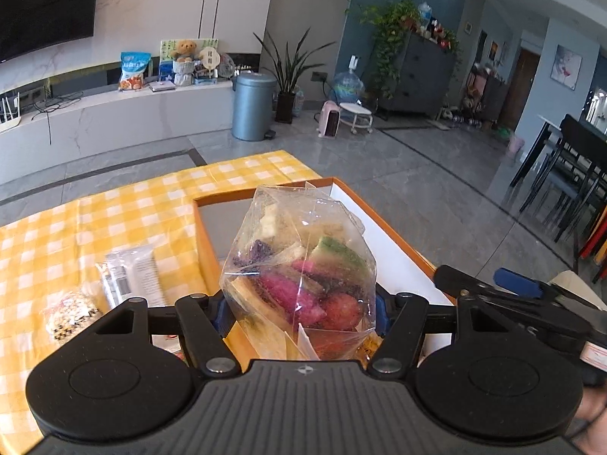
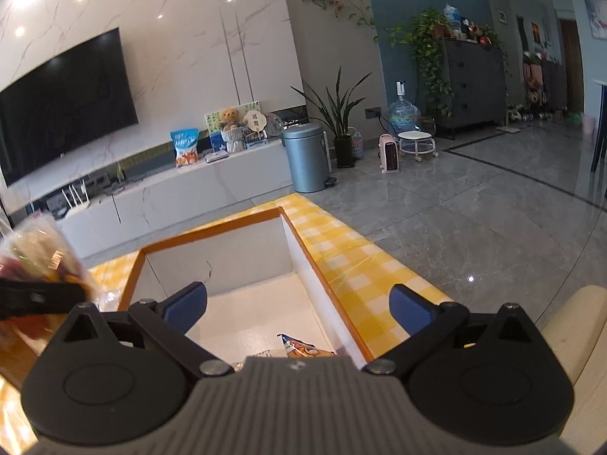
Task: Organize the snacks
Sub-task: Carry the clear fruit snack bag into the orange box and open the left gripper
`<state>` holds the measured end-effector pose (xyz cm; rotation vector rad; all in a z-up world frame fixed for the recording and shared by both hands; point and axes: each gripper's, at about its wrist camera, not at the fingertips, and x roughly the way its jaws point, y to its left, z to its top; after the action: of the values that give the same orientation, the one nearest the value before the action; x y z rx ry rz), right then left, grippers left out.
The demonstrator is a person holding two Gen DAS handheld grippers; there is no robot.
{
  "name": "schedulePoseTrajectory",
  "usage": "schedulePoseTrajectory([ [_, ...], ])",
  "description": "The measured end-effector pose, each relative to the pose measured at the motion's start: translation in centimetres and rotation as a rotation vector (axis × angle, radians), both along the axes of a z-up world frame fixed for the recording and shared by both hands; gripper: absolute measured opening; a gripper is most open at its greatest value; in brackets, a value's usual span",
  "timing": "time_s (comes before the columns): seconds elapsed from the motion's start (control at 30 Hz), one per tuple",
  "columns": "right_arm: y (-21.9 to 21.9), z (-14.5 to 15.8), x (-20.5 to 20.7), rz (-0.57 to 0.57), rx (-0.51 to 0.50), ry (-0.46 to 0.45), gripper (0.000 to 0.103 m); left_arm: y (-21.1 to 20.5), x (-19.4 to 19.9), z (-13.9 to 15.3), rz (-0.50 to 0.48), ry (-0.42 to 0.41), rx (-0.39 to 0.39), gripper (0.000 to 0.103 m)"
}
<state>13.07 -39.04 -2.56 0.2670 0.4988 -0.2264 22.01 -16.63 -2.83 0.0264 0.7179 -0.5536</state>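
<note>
My left gripper (image 1: 301, 313) is shut on a clear bag of coloured dried fruit and vegetable chips (image 1: 299, 276) and holds it over the near left edge of the orange-rimmed white box (image 1: 394, 250). The same bag shows at the left edge of the right wrist view (image 2: 38, 261). My right gripper (image 2: 297, 307) is open and empty above the box (image 2: 212, 258), which holds a snack packet (image 2: 299, 349) at its near end. A grey-white snack packet (image 1: 132, 276) and a bag of mixed grains (image 1: 70, 314) lie on the yellow checked tablecloth (image 1: 114, 212) left of the box.
The box stands at the table's right side, near the edge (image 2: 379, 265). Beyond are a grey tiled floor, a grey bin (image 1: 252, 106), a TV bench (image 1: 114, 113) and black dining chairs (image 1: 561, 174) at right. A cream seat edge (image 2: 580, 326) is close at right.
</note>
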Motion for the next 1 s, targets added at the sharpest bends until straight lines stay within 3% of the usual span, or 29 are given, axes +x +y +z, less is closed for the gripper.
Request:
schedulePoseTrajectory([
  [0.4,-1.5,-0.6,0.4,-0.042,0.044,0.006,0.1,-4.4,2.9,-2.7,0.054,0.027,0.085,0.076],
  [0.57,-2.3,-0.9,0.6,-0.051,0.08,0.03,0.1,-4.7,2.6,-3.1,0.115,0.017,0.165,0.089],
  [0.7,-2.8,-1.0,0.7,-0.068,0.103,0.033,0.1,-2.5,2.0,-2.6,0.137,0.037,0.063,0.09],
  [1.0,-2.3,-0.8,0.7,-0.053,0.085,0.032,0.1,-0.2,0.6,1.0,0.153,-0.043,0.055,0.09],
])
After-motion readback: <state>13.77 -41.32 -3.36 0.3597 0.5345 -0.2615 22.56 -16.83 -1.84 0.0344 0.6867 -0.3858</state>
